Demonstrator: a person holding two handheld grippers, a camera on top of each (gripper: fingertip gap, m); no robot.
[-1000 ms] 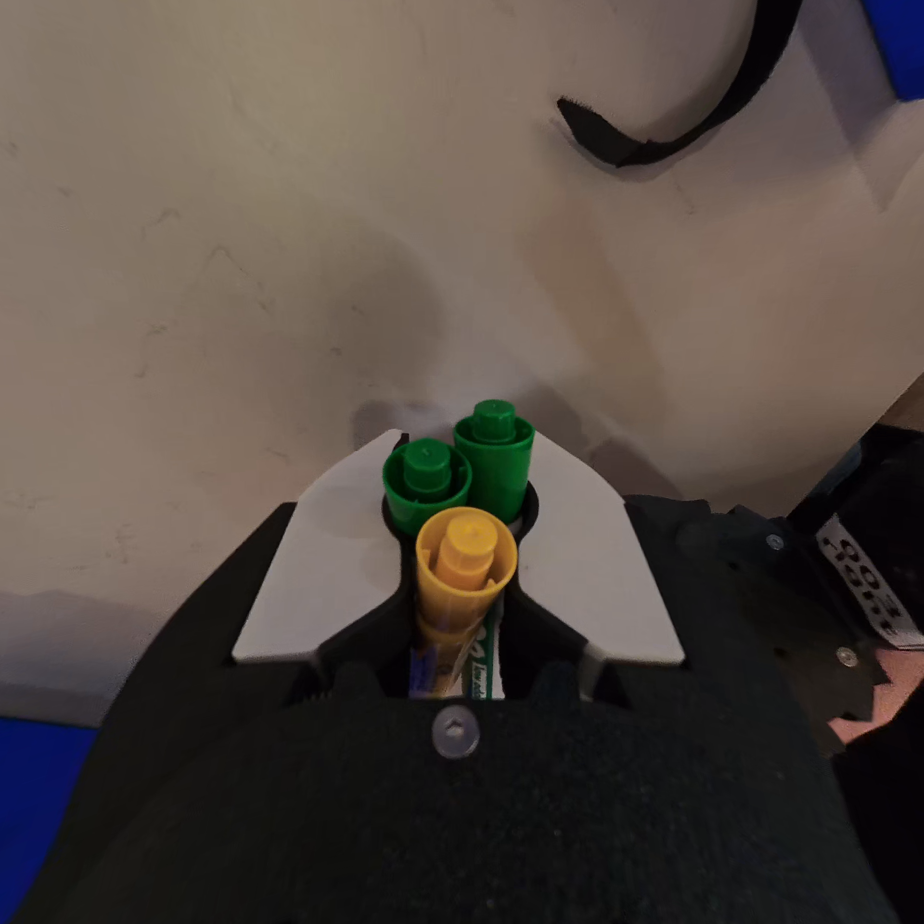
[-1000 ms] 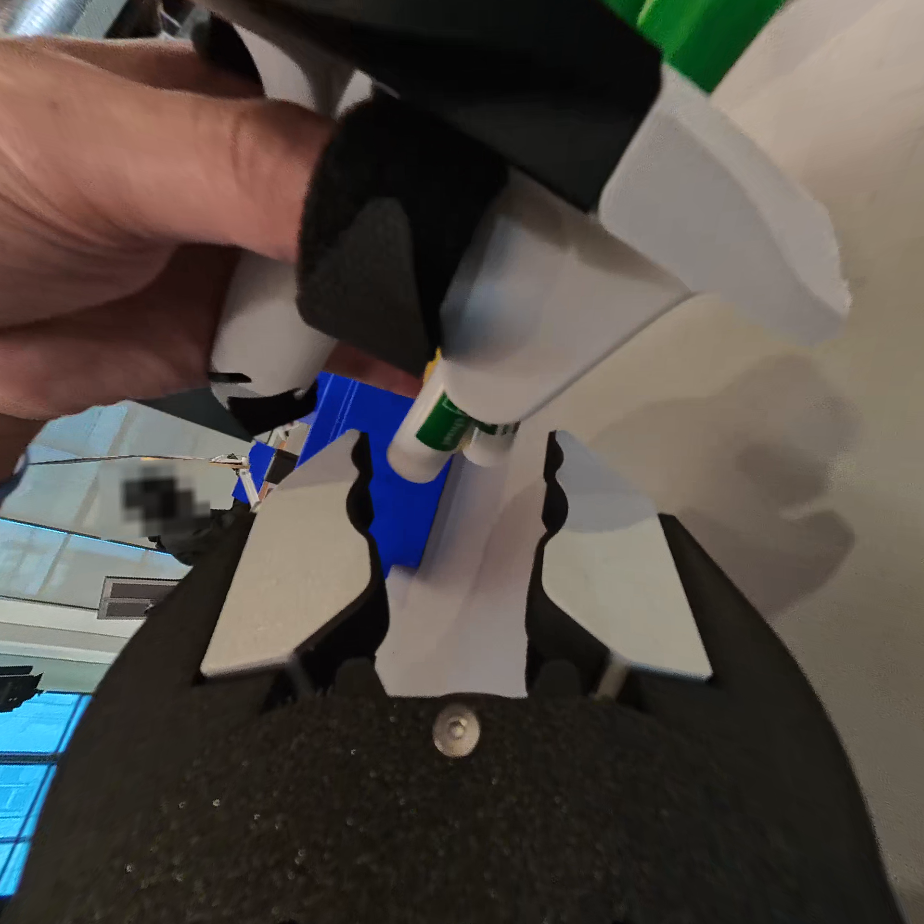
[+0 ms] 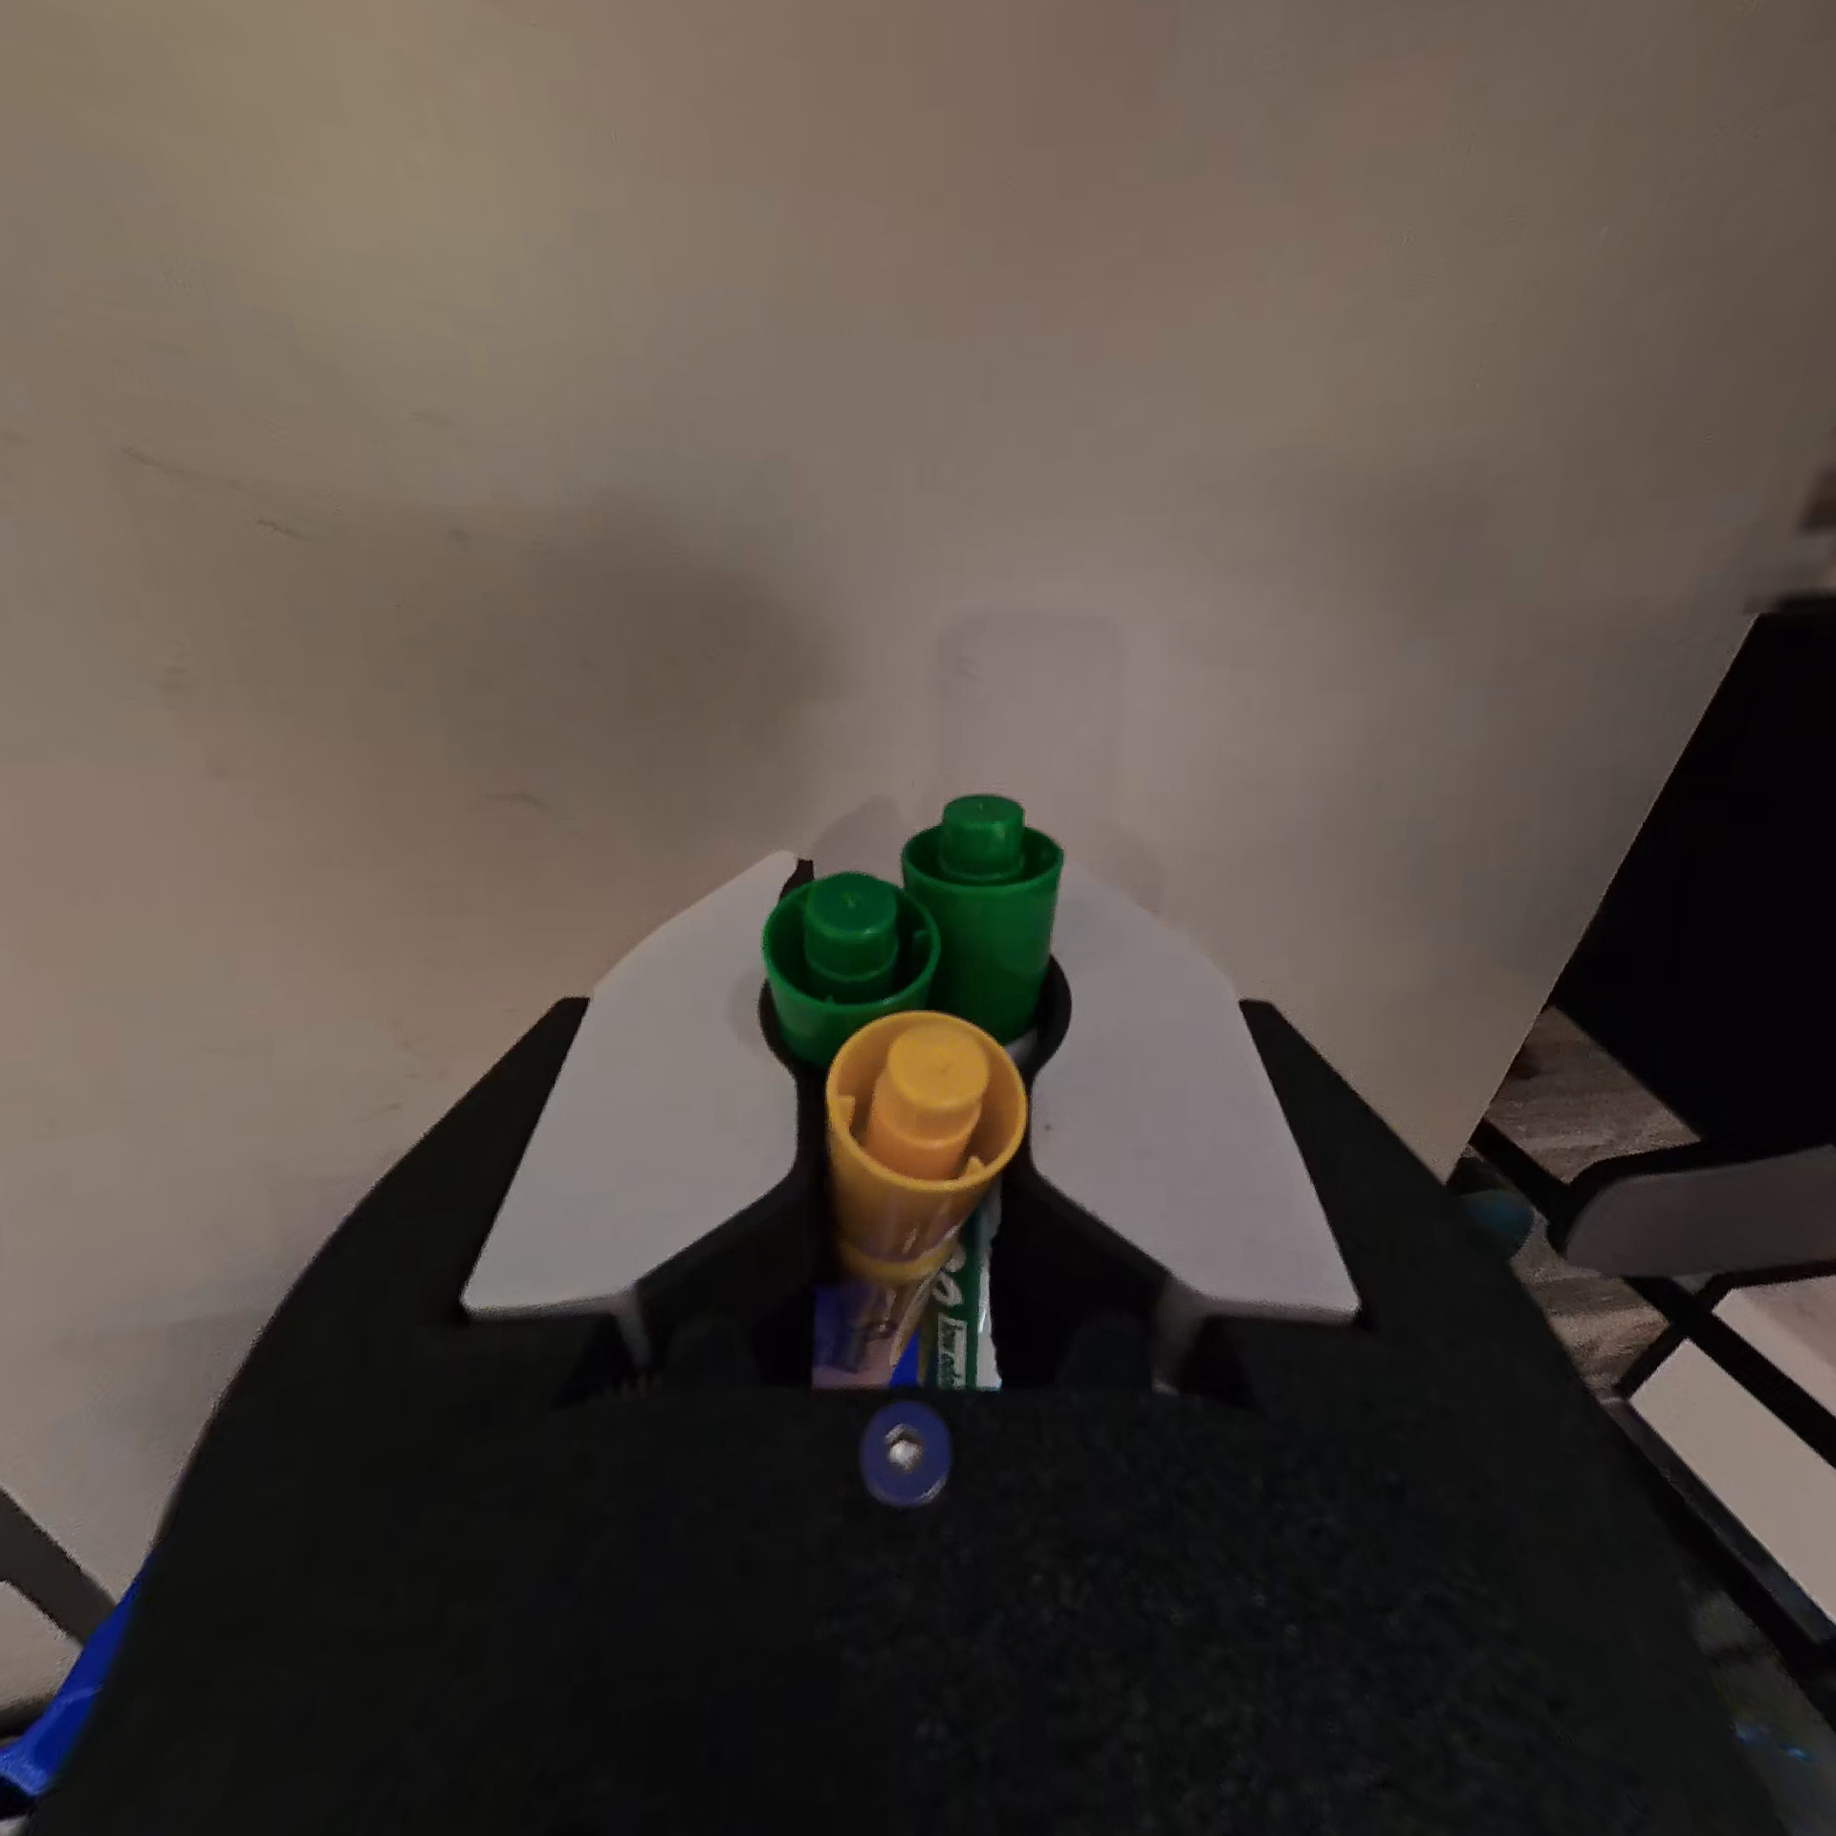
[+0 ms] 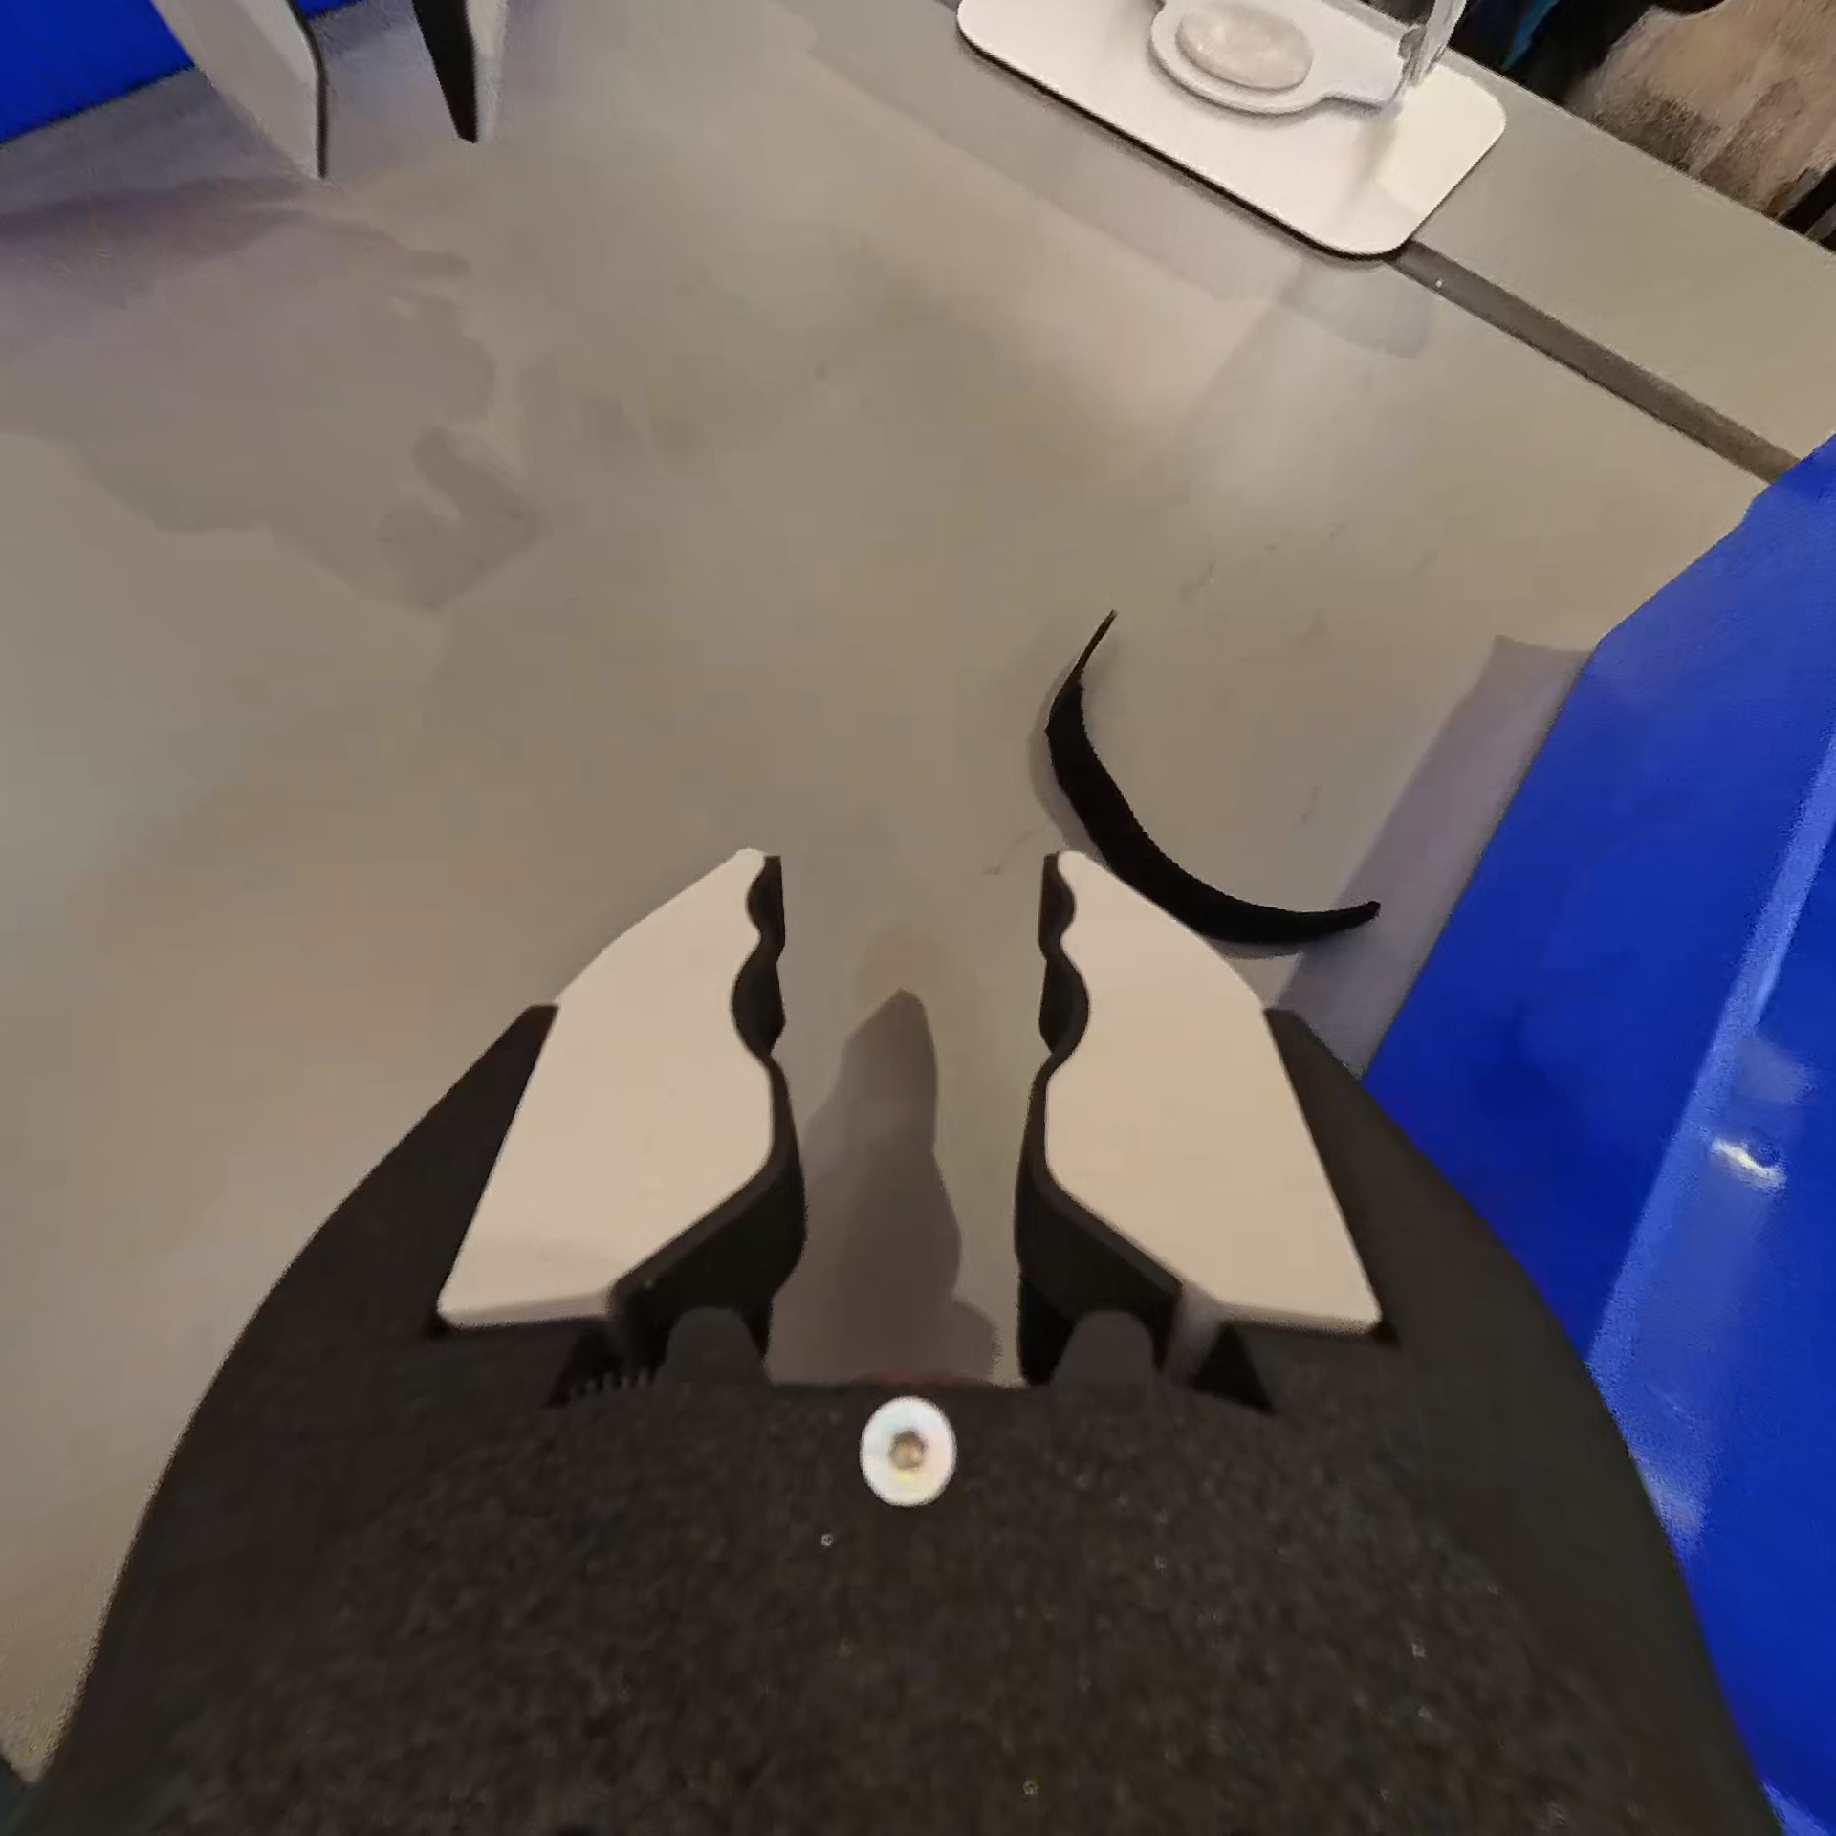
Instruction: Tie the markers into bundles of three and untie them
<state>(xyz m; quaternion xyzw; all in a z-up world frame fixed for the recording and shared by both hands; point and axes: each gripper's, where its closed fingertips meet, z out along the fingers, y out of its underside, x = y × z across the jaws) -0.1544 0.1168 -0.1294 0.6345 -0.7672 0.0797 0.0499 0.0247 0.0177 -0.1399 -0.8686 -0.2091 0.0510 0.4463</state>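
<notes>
Pale bench (image 3: 497, 497) fills background. Left gripper (image 3: 914, 954) jaws clamped around three markers (image 3: 909, 1003): two green caps side by side, yellow cap nearer camera. Right gripper (image 4: 912, 894) jaws parted, nothing between. Black strap (image 4: 1143, 835) lies curved on bench just right of its tips, beside blue bin (image 4: 1639, 994).

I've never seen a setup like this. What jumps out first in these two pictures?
Three markers, two with green caps and one with a yellow cap, stand out brightly, clamped between the left gripper's pale fingers with their caps pointing away from the camera. In the right wrist view, a curved black strap lies loose on the grey table, just ahead of the open, empty right gripper and beside a blue bin.
</notes>
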